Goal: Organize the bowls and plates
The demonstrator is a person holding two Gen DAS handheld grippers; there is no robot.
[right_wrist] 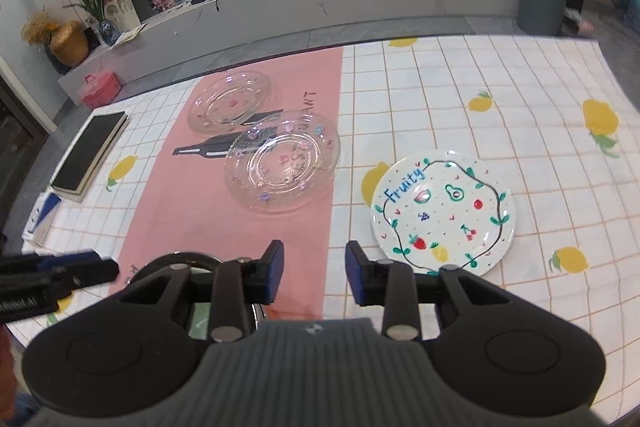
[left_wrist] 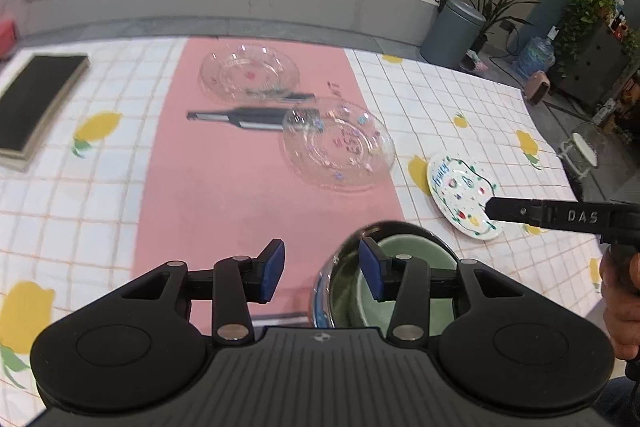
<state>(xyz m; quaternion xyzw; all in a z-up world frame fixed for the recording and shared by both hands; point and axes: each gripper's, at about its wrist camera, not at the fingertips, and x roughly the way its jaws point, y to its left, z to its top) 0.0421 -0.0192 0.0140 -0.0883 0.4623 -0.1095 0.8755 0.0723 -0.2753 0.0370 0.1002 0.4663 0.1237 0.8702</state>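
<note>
My left gripper (left_wrist: pixel 322 269) is open; its right finger hangs over the left rim of a green bowl nested in a steel bowl (left_wrist: pixel 404 255) near the table's front. My right gripper (right_wrist: pixel 315 271) is open and empty, just short of a white "Fruity" plate (right_wrist: pixel 444 211), which also shows in the left wrist view (left_wrist: pixel 460 195). Two clear glass plates lie on the pink runner: a near one (right_wrist: pixel 282 167) (left_wrist: pixel 340 147) and a far one (right_wrist: pixel 230 101) (left_wrist: pixel 250 73). The bowls (right_wrist: pixel 192 263) are mostly hidden behind my right gripper.
A black-covered book (left_wrist: pixel 36 99) lies at the table's left edge. A bottle picture (left_wrist: pixel 236 117) is printed on the runner. Beyond the far table edge are a grey bin (left_wrist: pixel 452 31) and a low grey bench.
</note>
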